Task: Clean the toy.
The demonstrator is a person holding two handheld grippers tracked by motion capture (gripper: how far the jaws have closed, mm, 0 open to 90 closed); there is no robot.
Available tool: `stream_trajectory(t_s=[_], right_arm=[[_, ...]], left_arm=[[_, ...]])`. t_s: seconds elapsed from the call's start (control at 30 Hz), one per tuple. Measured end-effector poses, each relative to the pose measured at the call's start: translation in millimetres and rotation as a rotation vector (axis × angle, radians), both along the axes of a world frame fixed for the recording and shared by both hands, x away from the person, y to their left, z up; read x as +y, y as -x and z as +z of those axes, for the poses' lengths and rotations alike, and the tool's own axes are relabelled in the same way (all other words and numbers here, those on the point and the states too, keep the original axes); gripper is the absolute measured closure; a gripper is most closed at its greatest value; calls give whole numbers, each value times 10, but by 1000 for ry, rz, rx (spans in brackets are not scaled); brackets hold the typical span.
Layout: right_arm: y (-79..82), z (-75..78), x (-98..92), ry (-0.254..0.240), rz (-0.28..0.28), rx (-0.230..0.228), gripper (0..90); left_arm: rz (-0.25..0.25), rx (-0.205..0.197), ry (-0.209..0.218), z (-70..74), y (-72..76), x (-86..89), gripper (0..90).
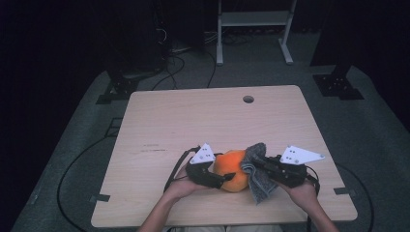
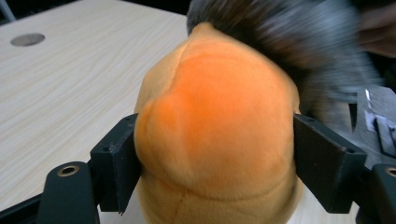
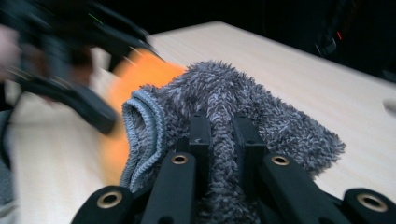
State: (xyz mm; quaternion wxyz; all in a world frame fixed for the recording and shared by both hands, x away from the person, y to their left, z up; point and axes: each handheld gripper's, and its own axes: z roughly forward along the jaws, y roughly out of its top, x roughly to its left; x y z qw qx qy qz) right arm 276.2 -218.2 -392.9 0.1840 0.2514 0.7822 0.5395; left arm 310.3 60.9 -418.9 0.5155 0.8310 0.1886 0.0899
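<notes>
Near the front edge of the wooden table (image 1: 159, 121), an orange plush toy (image 1: 233, 175) is held between the two grippers. It is gripped by the left gripper (image 1: 225, 179), and in the left gripper view both black jaws are pressed against the sides of the soft orange body (image 2: 215, 140), one on each side. A grey fluffy cloth (image 1: 256, 174) is clamped by the right gripper (image 1: 254, 163); in the right gripper view the jaws are seen close together with a fold of the cloth (image 3: 224, 121) pinched between them. The cloth is laid against the right side and top of the toy and is touching it. Farther off, a round hole (image 1: 248, 99) is seen near the far edge of the table. Behind the table, a white metal frame (image 1: 254, 29) is standing on the grey floor (image 1: 367, 125).
</notes>
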Motion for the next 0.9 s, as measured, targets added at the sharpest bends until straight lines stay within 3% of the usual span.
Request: stream_trajectory(t_s=[0.07, 0.13, 0.2, 0.3, 0.37, 0.4, 0.47, 0.53, 0.77, 0.9], right_arm=[[55, 104, 62, -14, 39, -27, 797], [45, 150, 149, 8, 57, -32, 798], [-29, 91, 187, 29, 55, -9, 798], [-95, -23, 163, 6, 36, 24, 797], [-117, -78, 111, -13, 24, 35, 798], [-123, -91, 84, -21, 19, 44, 798], [-135, -109, 26, -22, 14, 55, 798], [-148, -143, -53, -14, -11, 57, 797], [-144, -214, -274, 20, -83, 86, 796], [-36, -87, -150, 9, -36, 20, 797]], left_arm=[[-17, -17, -11, 11, 41, -65, 231], [-45, -46, -34, 30, 86, -106, 217], [-63, -62, -46, 53, 98, -94, 165], [-51, -76, -47, 33, 67, -12, 109], [-65, -43, -42, -24, 34, 7, 174], [-68, -49, -28, -53, 38, -4, 228], [-60, -98, -40, -70, 56, -43, 307], [-62, -112, -32, -84, 62, -81, 358], [-37, -91, -18, -97, 48, -88, 376], [-20, -75, -2, -109, 30, -105, 382]])
